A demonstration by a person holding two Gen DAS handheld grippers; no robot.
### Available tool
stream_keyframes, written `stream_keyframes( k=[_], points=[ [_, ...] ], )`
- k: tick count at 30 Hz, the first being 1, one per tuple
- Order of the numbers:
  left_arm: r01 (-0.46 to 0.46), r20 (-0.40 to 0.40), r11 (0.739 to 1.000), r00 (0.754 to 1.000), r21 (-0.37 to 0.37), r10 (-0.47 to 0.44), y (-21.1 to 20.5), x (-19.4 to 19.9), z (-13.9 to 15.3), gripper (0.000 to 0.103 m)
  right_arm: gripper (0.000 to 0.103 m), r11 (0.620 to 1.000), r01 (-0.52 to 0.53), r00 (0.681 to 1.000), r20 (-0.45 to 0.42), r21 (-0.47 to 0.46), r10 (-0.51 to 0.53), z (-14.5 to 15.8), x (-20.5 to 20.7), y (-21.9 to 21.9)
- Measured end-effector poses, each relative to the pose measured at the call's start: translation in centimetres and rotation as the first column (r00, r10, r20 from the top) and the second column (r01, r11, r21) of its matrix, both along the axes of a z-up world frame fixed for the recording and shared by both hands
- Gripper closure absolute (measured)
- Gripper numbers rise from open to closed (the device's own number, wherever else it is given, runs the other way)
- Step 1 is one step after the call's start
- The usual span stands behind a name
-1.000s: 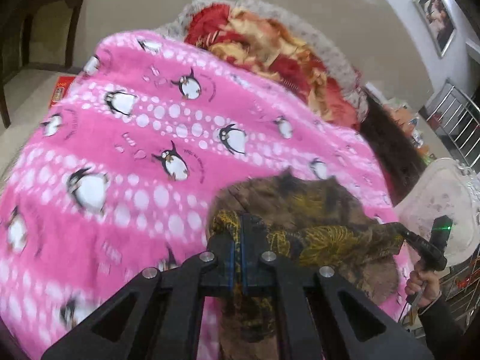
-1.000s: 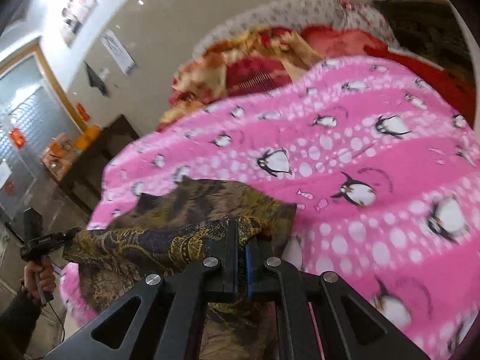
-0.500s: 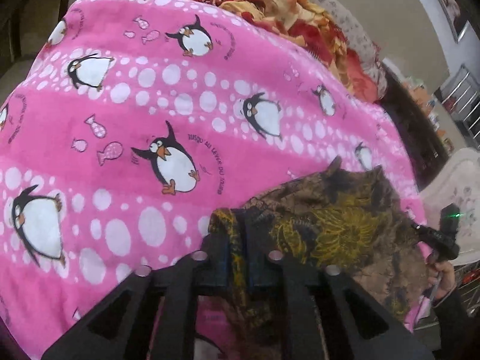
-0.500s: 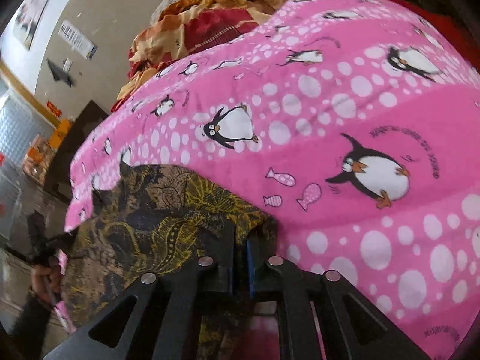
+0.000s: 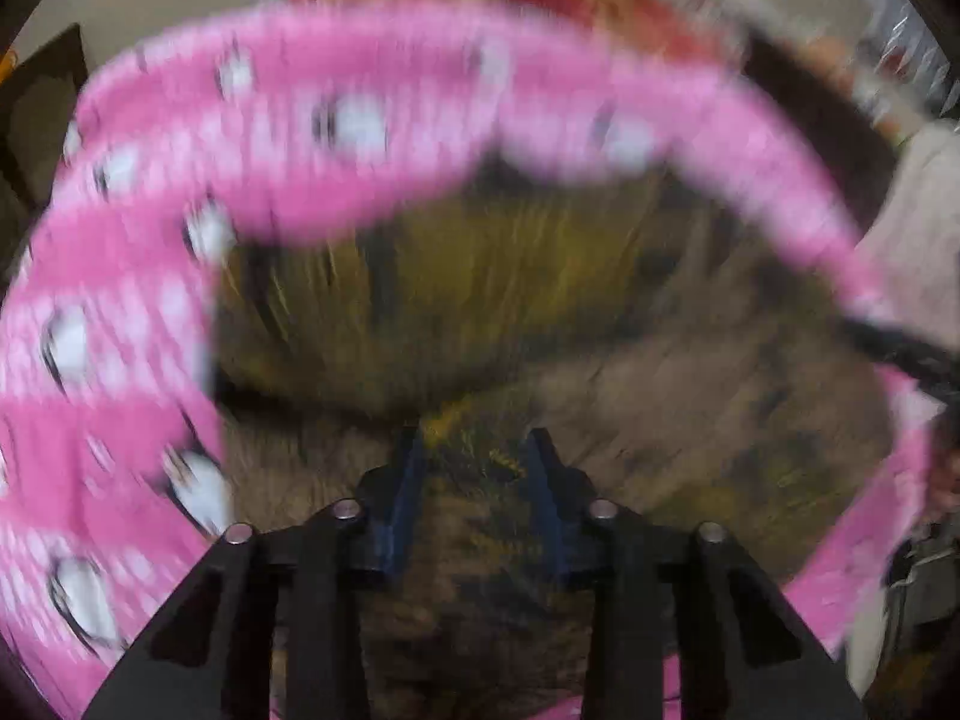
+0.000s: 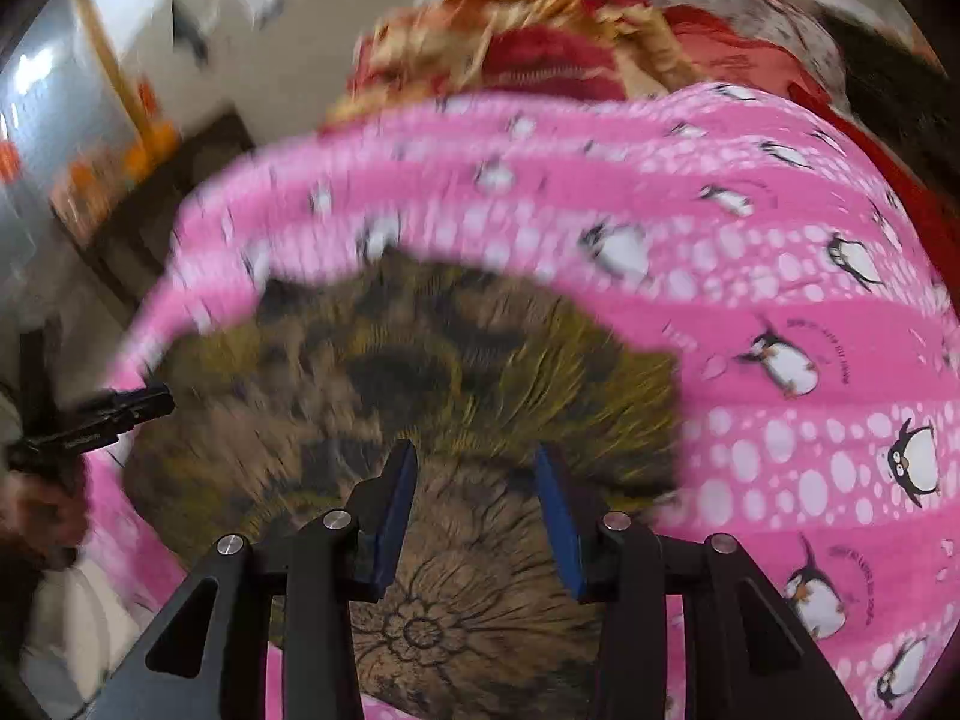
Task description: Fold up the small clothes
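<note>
My right gripper (image 6: 474,480) and left gripper (image 5: 477,462), jaws just parted and released, hover over the brown patterned garment (image 6: 420,396) spread across mid-frame on the pink penguin blanket (image 6: 780,300), directly ahead of both.

You see a brown garment (image 6: 468,396) with yellow and black floral print. It lies on a pink blanket (image 6: 780,276) patterned with white dots and black-and-white penguins.
</note>
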State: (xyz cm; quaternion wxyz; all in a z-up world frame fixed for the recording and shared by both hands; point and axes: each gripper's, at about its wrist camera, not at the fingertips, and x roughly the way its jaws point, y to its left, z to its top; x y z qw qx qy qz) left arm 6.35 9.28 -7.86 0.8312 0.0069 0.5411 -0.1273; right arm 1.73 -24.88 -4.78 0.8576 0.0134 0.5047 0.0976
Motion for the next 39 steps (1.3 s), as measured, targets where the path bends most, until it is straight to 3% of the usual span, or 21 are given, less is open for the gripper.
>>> stream_keyframes(
  k=[2,7,9,10,12,14,16,19,21,22,24,26,29,31,34,37,39],
  points=[
    [-0.015,0.017,1.0,1.0,0.026,0.014,-0.6,0.9,0.1,0.069,0.051,0.997,-0.001,0.999,-0.048,-0.071,-0.003,-2.2,1.1,0.5],
    [-0.118,-0.048,0.993,0.992,-0.026,0.117,0.5,7.0,1.2,0.068,0.042,0.993,0.018,0.997,-0.072,-0.114,-0.026,-1.8,6.3,0.0],
    [-0.175,0.001,0.983,0.985,-0.059,0.175,1.6,10.1,2.2,0.068,0.042,0.997,0.042,0.999,-0.011,-0.063,-0.043,-0.5,8.6,-1.0],
    [-0.221,0.05,0.973,0.973,-0.065,0.225,2.6,11.5,3.2,0.067,0.042,0.997,0.062,0.996,0.061,-0.047,-0.059,0.9,9.3,-1.6],
    [-0.309,0.101,0.948,0.944,-0.074,0.315,4.4,12.9,4.7,0.058,0.041,0.992,0.125,0.983,0.136,-0.017,-0.122,3.1,9.7,-2.8],
    [-0.384,0.132,0.913,0.906,-0.138,0.402,5.9,13.1,5.8,0.052,0.038,0.987,0.148,0.974,0.167,0.063,-0.156,4.4,9.5,-3.6],
    [-0.4,0.163,0.896,0.888,-0.191,0.431,5.9,12.7,5.9,0.045,0.036,0.979,0.183,0.961,0.192,0.091,-0.198,4.9,8.9,-3.3],
    [-0.385,0.193,0.903,0.887,-0.191,0.419,4.1,11.6,4.0,0.038,0.033,0.97,0.207,0.957,0.18,0.13,-0.228,3.8,8.5,-1.8],
    [-0.381,0.192,0.91,0.892,-0.165,0.409,3.0,11.1,2.1,0.038,0.033,0.966,0.245,0.954,0.156,0.084,-0.255,2.4,9.1,-0.3],
    [-0.397,0.201,0.905,0.884,-0.155,0.422,2.8,10.4,1.8,0.038,0.033,0.96,0.269,0.949,0.148,0.073,-0.277,1.8,8.7,0.0],
    [-0.388,0.257,0.899,0.865,-0.202,0.431,2.7,8.3,2.6,0.038,0.033,0.956,0.274,0.946,0.151,0.102,-0.287,1.7,7.4,0.1],
    [-0.335,0.261,0.919,0.886,-0.208,0.383,1.5,6.7,3.2,0.038,0.027,0.974,0.21,0.965,0.139,0.086,-0.22,1.2,7.1,1.1],
    [-0.276,0.207,0.944,0.928,-0.179,0.31,-0.8,6.6,2.6,0.038,0.02,0.994,0.11,0.994,-0.023,-0.023,-0.111,-1.7,9.8,3.5],
    [-0.233,0.131,0.96,0.958,-0.155,0.254,-2.9,7.6,1.8,0.038,0.016,0.992,0.079,0.994,-0.067,-0.103,-0.086,-3.0,11.8,5.3],
    [-0.196,0.034,0.979,0.98,-0.058,0.198,-5.9,10.1,0.0,0.038,0.016,0.989,0.079,0.997,0.016,-0.122,-0.078,-1.5,14.0,6.5],
    [-0.216,0.096,0.976,0.971,-0.032,0.219,-6.2,11.1,1.8,0.038,0.016,0.992,0.125,0.982,0.14,0.025,-0.127,1.2,13.9,4.9],
    [-0.247,0.165,0.962,0.95,-0.113,0.264,-5.2,10.4,4.2,0.034,0.016,0.983,0.17,0.972,0.153,0.073,-0.18,1.9,13.3,3.5]
  ],
)
